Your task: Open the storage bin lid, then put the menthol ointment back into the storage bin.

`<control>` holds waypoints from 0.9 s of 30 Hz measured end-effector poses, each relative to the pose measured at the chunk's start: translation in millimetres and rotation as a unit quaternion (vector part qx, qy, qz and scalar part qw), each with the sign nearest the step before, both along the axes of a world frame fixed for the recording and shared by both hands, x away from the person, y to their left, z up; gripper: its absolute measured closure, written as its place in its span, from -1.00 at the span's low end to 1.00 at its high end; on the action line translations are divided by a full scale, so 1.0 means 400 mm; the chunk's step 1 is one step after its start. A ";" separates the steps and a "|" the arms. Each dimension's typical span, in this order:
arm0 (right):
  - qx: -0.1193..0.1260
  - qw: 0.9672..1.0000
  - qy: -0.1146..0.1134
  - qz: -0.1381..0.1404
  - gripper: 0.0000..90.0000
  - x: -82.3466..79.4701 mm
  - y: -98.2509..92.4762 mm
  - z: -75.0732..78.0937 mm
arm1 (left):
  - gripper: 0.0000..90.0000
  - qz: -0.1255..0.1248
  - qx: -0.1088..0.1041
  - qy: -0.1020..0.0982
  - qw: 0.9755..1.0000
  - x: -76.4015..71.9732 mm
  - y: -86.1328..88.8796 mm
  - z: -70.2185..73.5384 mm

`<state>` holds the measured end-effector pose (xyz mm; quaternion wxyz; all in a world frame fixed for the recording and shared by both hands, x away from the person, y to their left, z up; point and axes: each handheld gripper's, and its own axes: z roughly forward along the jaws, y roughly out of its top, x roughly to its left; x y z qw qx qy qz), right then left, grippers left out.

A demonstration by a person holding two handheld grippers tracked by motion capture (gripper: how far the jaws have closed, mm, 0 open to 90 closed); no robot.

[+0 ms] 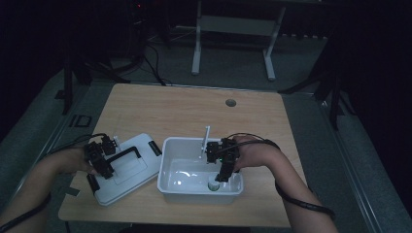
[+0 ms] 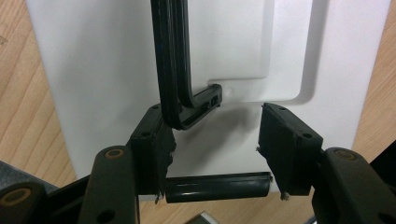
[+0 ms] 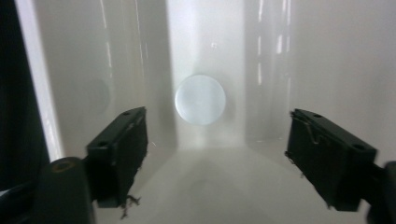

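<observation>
A white bin (image 1: 167, 165) stands on the wooden table, with its white lid (image 1: 128, 170) lying flat to its left. My right gripper (image 1: 221, 177) reaches down into the bin's front right part, open, with nothing between its pads (image 3: 119, 149). Below it, on the bin floor, lies a small round pale disc (image 3: 201, 99), also seen from above as a disc (image 1: 214, 184). My left gripper (image 2: 215, 135) hovers over the lid (image 2: 93, 70), jaws half apart and pressing on nothing. The bend of the lid's black handle (image 2: 180, 93) lies beside the left pad (image 2: 152, 140).
A black latch (image 2: 217, 186) sits at the lid's near edge, another latch (image 1: 154, 148) at its far end. A thin white rod (image 1: 206, 141) rises at the bin's rear rim. A round cable hole (image 1: 231, 102) marks the table's far side. Black cables trail from both hands.
</observation>
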<state>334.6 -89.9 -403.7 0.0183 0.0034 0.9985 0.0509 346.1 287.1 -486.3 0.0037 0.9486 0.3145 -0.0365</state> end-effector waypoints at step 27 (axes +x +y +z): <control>0.011 0.997 -0.033 -0.061 -0.65 -0.005 -0.278 0.069 | -0.02 0.007 0.000 -0.003 1.000 -0.002 0.008 0.009</control>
